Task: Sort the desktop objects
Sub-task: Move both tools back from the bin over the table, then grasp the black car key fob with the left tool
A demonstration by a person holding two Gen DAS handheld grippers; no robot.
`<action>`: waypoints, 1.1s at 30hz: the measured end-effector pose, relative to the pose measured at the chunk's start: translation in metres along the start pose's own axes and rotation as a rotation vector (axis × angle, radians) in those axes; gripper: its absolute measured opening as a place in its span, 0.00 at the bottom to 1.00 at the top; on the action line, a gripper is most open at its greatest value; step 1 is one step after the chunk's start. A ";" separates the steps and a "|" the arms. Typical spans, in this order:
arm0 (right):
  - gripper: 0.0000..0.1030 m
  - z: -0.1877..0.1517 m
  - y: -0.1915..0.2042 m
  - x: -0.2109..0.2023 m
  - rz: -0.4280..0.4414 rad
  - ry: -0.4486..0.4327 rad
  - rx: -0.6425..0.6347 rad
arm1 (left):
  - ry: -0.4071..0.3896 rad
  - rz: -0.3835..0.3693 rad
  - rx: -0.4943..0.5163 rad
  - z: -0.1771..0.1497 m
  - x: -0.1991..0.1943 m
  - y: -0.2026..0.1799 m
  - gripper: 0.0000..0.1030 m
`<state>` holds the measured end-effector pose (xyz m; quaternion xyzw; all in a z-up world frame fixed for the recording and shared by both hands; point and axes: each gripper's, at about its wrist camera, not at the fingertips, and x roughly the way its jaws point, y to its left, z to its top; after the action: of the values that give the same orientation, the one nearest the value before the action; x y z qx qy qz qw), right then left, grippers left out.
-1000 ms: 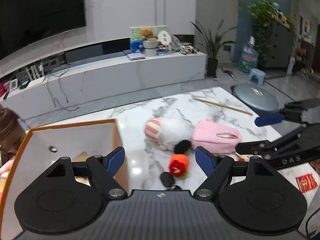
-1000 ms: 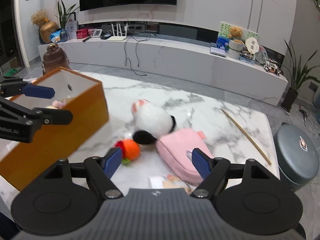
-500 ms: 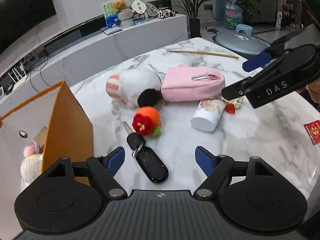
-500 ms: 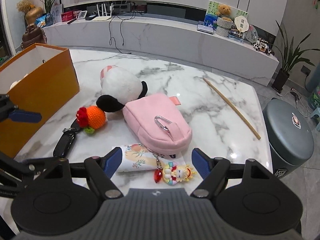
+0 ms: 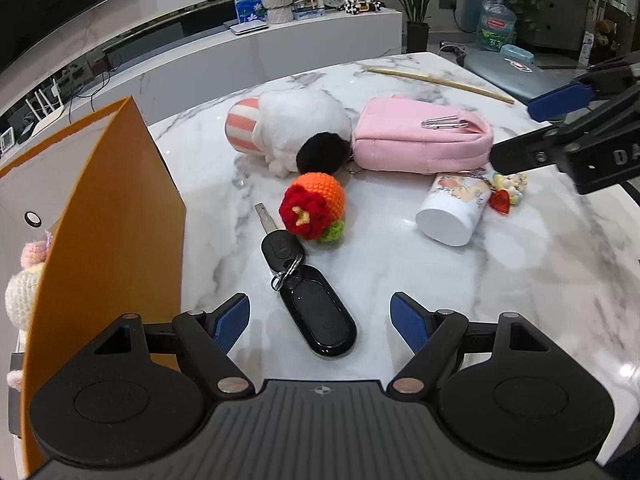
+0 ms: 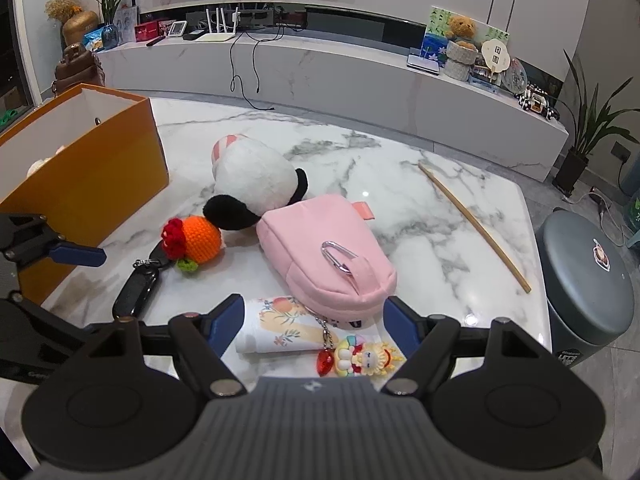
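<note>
Left gripper (image 5: 320, 316) has dropped toward the table; black key fob (image 5: 318, 316) now sits between its wide-open, empty jaws.
Right gripper (image 6: 314, 320) open, empty, over floral tissue pack (image 6: 288, 330) and doll charm (image 6: 366, 356). Crochet orange (image 5: 316, 206) at 12 o'clock of the fob, pink pouch (image 5: 420, 144) at 1, orange box (image 5: 116, 216) at 9.

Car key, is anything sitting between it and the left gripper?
Nothing visible. The open left gripper has the black car key directly ahead on bare marble, its near end already between the fingertips. The crochet orange lies beyond it, the orange box off to the side.
</note>
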<state>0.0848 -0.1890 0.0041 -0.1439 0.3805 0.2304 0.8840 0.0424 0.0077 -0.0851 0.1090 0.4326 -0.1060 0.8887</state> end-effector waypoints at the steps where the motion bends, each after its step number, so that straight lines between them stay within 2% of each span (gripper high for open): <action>1: 0.76 0.000 -0.001 0.000 0.000 0.001 0.002 | 0.002 0.003 -0.005 0.000 0.003 0.001 0.89; 7: 0.76 -0.002 -0.007 0.002 -0.003 0.007 0.014 | 0.031 -0.036 -0.084 0.001 0.016 0.014 0.89; 17: 0.76 -0.003 -0.018 0.006 -0.004 0.016 0.045 | 0.045 -0.023 -0.114 -0.003 0.019 0.018 0.87; 18: 0.76 -0.004 -0.020 0.006 -0.003 0.017 0.051 | 0.043 -0.026 -0.115 -0.003 0.019 0.018 0.85; 21: 0.76 -0.004 -0.024 0.007 -0.006 0.018 0.064 | 0.028 -0.034 -0.107 -0.002 0.017 0.018 0.69; 23: 0.76 -0.004 -0.027 0.007 -0.010 0.017 0.074 | 0.024 -0.048 -0.096 -0.001 0.015 0.017 0.43; 33: 0.76 -0.007 -0.038 0.010 -0.027 0.028 0.101 | 0.024 -0.119 -0.059 -0.002 0.010 0.008 0.40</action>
<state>0.1062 -0.2209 -0.0052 -0.1075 0.4021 0.1966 0.8877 0.0492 0.0147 -0.0939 0.0579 0.4518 -0.1445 0.8785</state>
